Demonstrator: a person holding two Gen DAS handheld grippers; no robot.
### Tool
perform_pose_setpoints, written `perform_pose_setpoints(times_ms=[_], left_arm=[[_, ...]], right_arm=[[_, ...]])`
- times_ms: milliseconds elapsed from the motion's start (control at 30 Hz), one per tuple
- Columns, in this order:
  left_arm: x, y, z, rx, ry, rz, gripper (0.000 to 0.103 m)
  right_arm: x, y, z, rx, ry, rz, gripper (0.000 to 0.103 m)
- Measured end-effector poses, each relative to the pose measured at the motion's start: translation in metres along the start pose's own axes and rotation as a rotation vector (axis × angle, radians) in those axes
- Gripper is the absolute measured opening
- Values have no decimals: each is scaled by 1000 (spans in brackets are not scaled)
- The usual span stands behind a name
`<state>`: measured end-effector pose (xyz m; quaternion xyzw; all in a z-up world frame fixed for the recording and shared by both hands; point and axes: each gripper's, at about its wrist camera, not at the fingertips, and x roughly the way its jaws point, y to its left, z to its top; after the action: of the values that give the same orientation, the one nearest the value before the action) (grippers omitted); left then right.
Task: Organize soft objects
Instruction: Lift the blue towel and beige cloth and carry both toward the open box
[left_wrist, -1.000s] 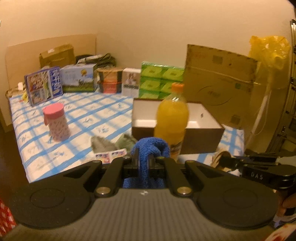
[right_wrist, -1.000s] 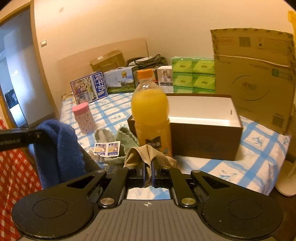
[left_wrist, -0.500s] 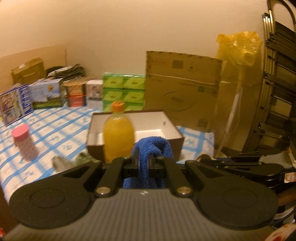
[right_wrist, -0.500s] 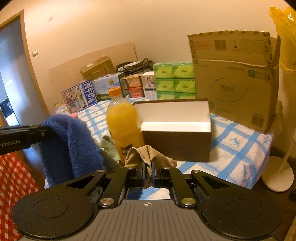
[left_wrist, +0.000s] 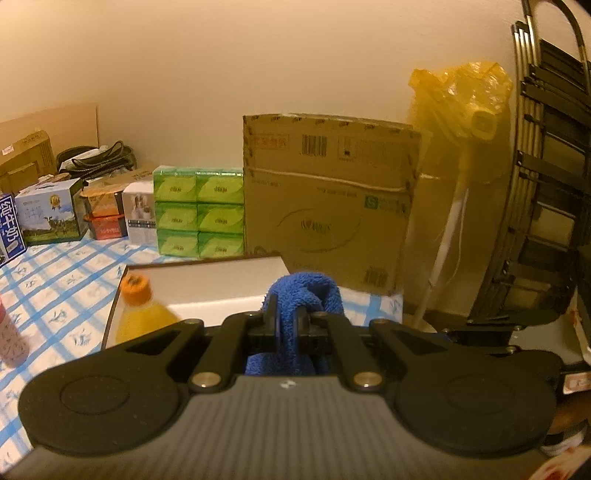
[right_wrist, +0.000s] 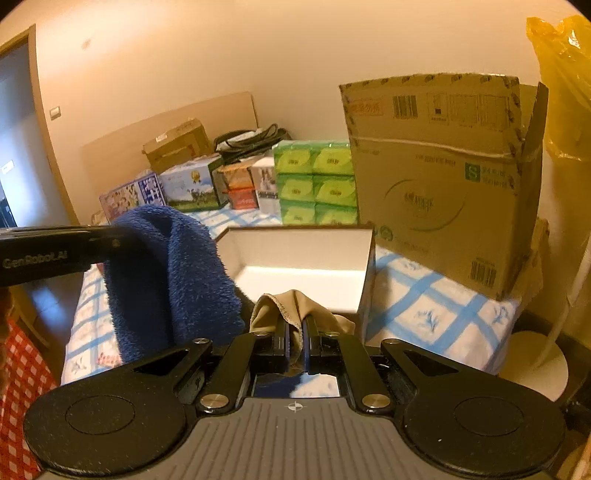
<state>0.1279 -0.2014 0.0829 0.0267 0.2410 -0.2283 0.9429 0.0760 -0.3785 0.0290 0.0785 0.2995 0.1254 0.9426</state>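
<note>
My left gripper (left_wrist: 289, 318) is shut on a blue fluffy towel (left_wrist: 303, 295), which hangs from its jaws; the towel also shows in the right wrist view (right_wrist: 166, 273), hanging at the near left corner of the open brown box. My right gripper (right_wrist: 294, 334) is shut on a beige cloth (right_wrist: 295, 302), held just in front of the box's near edge. The open brown box (right_wrist: 364, 266) with a white inside (left_wrist: 207, 284) stands on the blue-checked tablecloth (right_wrist: 424, 306). Its inside looks bare where visible.
An orange juice bottle (left_wrist: 142, 314) stands at the box's near left. A large cardboard carton (right_wrist: 439, 177) and green tissue packs (right_wrist: 317, 181) stand behind the box. Cartons (left_wrist: 48, 210) line the back. A pink-lidded jar (left_wrist: 9, 343) is left. A yellow-bagged fan (left_wrist: 461, 110) stands right.
Both grippers have moved up and rightward toward the brown box, each still holding its cloth. The bottle has slid left and low in view; the box inside now faces both cameras.
</note>
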Motion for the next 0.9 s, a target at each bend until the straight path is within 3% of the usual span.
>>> perform_pose_setpoints(times_ms=[300, 500, 633, 900], left_arm=[[51, 9, 61, -35, -56, 76, 5], [88, 18, 94, -44, -87, 172, 5], [125, 28, 97, -70, -43, 252, 5], [219, 48, 69, -128, 162, 411, 6]], right_arm=[[31, -37, 61, -3, -48, 35, 7], [65, -53, 103, -9, -79, 74, 7], [95, -61, 119, -20, -76, 88, 6], [170, -77, 116, -6, 0, 137, 6]])
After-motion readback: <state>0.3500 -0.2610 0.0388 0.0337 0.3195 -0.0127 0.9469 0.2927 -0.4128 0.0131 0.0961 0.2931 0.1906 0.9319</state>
